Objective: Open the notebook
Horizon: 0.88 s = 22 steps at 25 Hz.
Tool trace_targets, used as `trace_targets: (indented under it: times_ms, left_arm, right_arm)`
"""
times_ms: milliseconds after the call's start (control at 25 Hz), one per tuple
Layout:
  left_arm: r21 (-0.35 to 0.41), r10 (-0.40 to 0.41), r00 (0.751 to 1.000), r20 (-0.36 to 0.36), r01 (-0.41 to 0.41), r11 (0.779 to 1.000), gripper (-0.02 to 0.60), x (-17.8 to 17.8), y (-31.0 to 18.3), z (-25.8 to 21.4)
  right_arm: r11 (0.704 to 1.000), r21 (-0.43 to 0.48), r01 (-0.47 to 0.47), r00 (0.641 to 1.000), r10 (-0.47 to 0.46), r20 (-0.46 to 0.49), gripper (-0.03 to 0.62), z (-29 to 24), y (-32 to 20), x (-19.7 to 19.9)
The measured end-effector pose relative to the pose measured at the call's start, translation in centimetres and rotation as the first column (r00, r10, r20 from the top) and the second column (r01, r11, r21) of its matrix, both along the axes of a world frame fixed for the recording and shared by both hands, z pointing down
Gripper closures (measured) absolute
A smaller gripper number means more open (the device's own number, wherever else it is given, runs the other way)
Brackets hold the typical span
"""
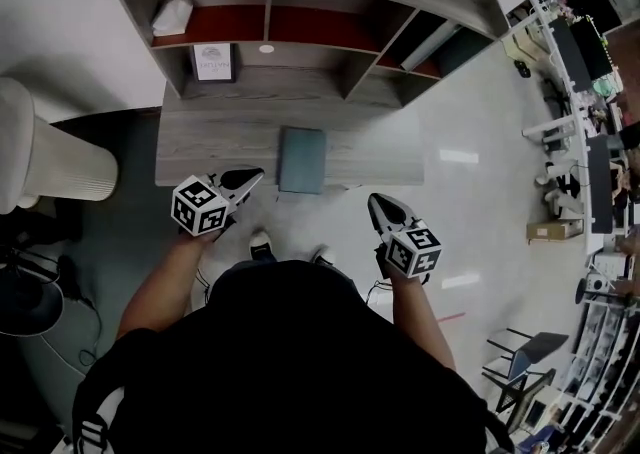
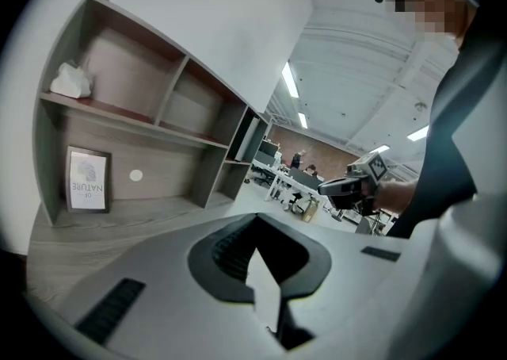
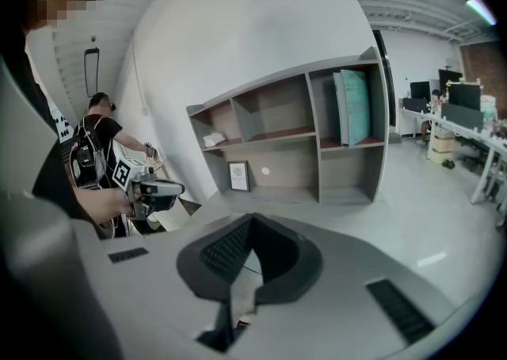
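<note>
1. The left gripper [image 1: 255,175] has its jaws pressed together. It holds nothing.
2. The right gripper [image 1: 374,199] is the same: tips together, nothing between them.
3. Both grippers hang in the air near the front of the desk [image 1: 200,147]. Neither one touches anything.
4. What could go wrong: I think closed jaws cannot pinch the cover. They would only push the notebook [image 1: 302,159] along.
5. The notebook lies right at the desk's front edge. A hard push could knock it onto the floor.
6. With nothing holding it down, the whole book might lift when the cover is pulled.
7. The notebook is closed and flat in the middle of the head view. It sits just right of the left gripper's tips, and up and left of the right gripper.
</note>
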State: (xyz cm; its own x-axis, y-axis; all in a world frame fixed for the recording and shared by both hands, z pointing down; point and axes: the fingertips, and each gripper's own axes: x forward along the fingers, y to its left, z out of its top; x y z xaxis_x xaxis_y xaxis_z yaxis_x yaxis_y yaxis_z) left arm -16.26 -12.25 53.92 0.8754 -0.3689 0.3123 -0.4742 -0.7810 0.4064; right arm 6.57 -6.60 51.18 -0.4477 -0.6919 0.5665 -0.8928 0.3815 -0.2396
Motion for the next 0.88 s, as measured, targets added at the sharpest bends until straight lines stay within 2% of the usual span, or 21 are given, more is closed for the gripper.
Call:
trace_targets:
  times_ms: [200,360,600,760,880]
  left_arm:
    - [-0.013,-0.035,0.999,0.023,0.035,0.999,0.572,0.5,-1.3,0.7]
    - [-0.018,-0.058,0.995,0.081,0.06,0.998,0.572,1.6,-1.9,1.6]
    - [-0.029,-0.149,0.976,0.159,0.155,0.987,0.572,4.2,-3.0,2.5]
    - [0.023,-0.173,0.965,0.195,0.172,0.985,0.572,6.7,-3.4,3.1]
    - [-0.004,-0.195,0.954,0.229,0.201,0.98,0.572,8.4,-3.4,4.8]
  right_arm:
    - [1.0,-0.009,0.019,1.0,-0.019,0.015,0.594,1.3,-1.8,0.5]
    - [0.998,-0.012,0.063,0.998,-0.062,0.021,0.594,2.2,-3.0,1.5]
    - [0.991,-0.075,0.112,0.993,-0.108,0.049,0.594,4.6,-4.4,5.2]
    - [0.981,-0.092,0.172,0.985,-0.17,0.029,0.594,6.1,-5.1,6.7]
    - [0.97,-0.124,0.207,0.978,-0.206,0.017,0.594,7.7,-4.9,8.0]
